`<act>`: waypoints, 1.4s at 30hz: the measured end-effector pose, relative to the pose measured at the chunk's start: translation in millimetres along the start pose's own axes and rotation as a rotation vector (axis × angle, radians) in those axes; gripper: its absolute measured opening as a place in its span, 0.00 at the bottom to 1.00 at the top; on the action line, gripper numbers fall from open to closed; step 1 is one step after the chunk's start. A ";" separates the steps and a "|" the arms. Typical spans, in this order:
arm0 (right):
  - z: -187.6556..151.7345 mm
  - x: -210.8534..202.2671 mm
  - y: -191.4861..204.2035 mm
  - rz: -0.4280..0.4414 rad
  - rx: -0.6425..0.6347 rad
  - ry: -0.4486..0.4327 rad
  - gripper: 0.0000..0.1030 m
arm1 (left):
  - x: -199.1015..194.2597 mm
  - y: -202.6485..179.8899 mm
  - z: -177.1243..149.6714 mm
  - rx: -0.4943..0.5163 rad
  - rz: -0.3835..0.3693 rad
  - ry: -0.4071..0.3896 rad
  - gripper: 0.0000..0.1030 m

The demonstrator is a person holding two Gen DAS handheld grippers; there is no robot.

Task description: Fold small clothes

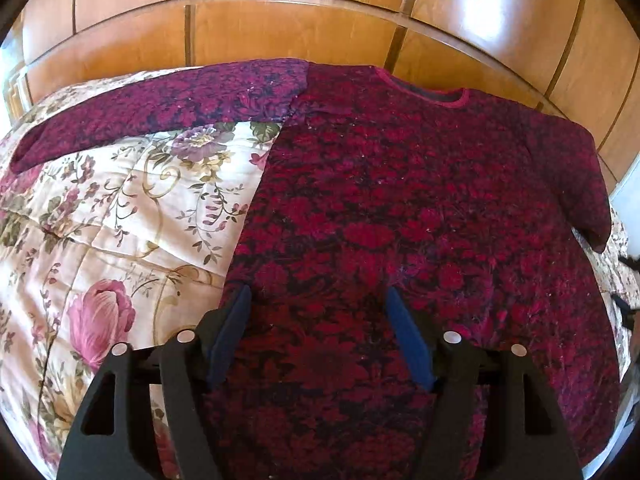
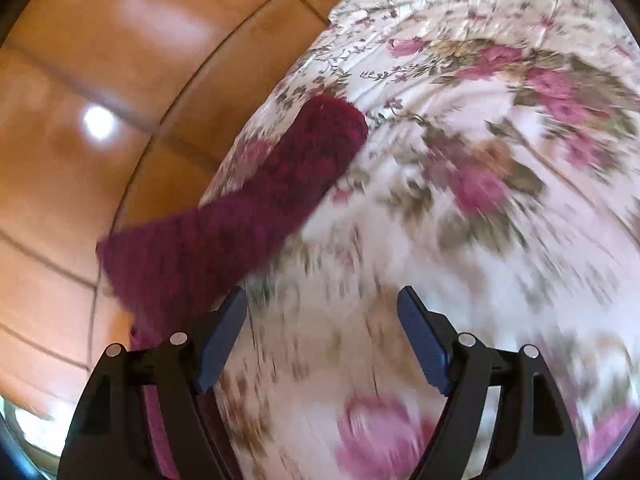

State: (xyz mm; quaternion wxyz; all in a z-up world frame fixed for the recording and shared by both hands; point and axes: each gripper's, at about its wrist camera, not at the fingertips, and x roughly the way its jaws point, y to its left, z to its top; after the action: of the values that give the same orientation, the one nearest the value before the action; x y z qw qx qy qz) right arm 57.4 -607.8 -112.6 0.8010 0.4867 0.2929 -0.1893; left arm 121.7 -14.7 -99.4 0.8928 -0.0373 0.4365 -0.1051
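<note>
With both the left gripper and right gripper spread and empty, I'd pinch the red sweater by its sleeve cuff (near the bedspread edge) and fold it inward.

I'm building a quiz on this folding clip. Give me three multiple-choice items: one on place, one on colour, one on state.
1. The dark red patterned long-sleeved top lies on:
A. a floral quilt
B. tiled floor
C. a chair

2. The neckline trim is:
A. white
B. pink-red
C. green

3. The left gripper has its jaws:
A. clamped on a sleeve
B. open above the top
C. gripping the quilt

Key: A, the cream floral quilt shows beside it; B, a pink-red band rims the collar; B, nothing is between the blue pads.
</note>
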 end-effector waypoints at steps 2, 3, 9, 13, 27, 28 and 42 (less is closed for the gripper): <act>20.0 15.3 2.0 -0.016 0.023 -0.012 0.72 | 1.9 -4.7 -0.8 0.021 0.015 -0.004 0.72; 26.5 22.1 1.4 -0.028 0.038 -0.013 0.72 | 0.9 -6.5 -2.2 0.029 0.021 -0.006 0.73; 59.3 60.5 17.0 -0.130 0.018 -0.018 0.47 | 6.0 -9.5 -1.8 0.043 0.034 0.001 0.76; 73.0 42.0 29.3 -0.179 -0.117 -0.059 0.15 | 6.3 -10.0 -1.8 0.047 0.039 0.004 0.77; 109.6 25.1 -9.6 -0.450 -0.226 -0.162 0.17 | 7.5 -11.3 -0.2 0.052 0.039 0.008 0.78; 106.0 25.7 -13.9 -0.441 -0.213 -0.159 0.26 | 6.7 -11.2 1.1 0.052 0.035 0.016 0.78; -57.8 -15.6 47.6 0.038 -0.473 0.284 0.90 | -60.0 61.0 -15.9 -0.098 0.003 0.023 0.78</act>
State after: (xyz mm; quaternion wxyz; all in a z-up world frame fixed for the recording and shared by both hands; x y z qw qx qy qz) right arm 57.1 -534.4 -91.0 0.8467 0.3134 0.4290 -0.0305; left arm 82.9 58.4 -72.7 0.8849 -0.0789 0.4515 -0.0825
